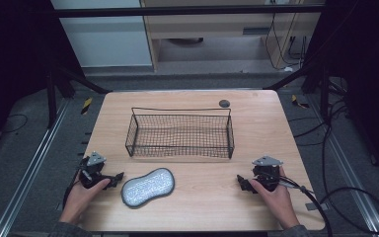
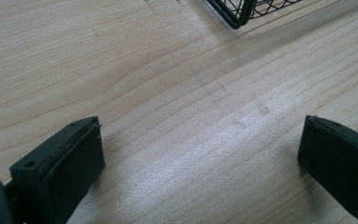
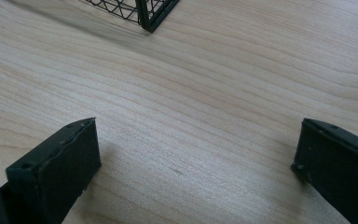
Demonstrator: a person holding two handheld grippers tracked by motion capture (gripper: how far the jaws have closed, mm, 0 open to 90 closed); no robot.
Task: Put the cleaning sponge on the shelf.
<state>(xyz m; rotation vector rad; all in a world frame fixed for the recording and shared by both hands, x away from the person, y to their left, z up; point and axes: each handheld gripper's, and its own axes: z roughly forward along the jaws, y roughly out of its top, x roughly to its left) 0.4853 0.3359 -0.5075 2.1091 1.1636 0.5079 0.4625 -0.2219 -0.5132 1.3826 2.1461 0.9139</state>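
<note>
Both jaws wide open and empty on the table: grey pad just beside left gripper, wire basket ahead between it and right gripper.

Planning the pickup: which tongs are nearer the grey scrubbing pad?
Left. The left tongs sit just beside the grey scrubbing pad's left end, jaws open. The right tongs rest across the table, well off to its right.
</note>
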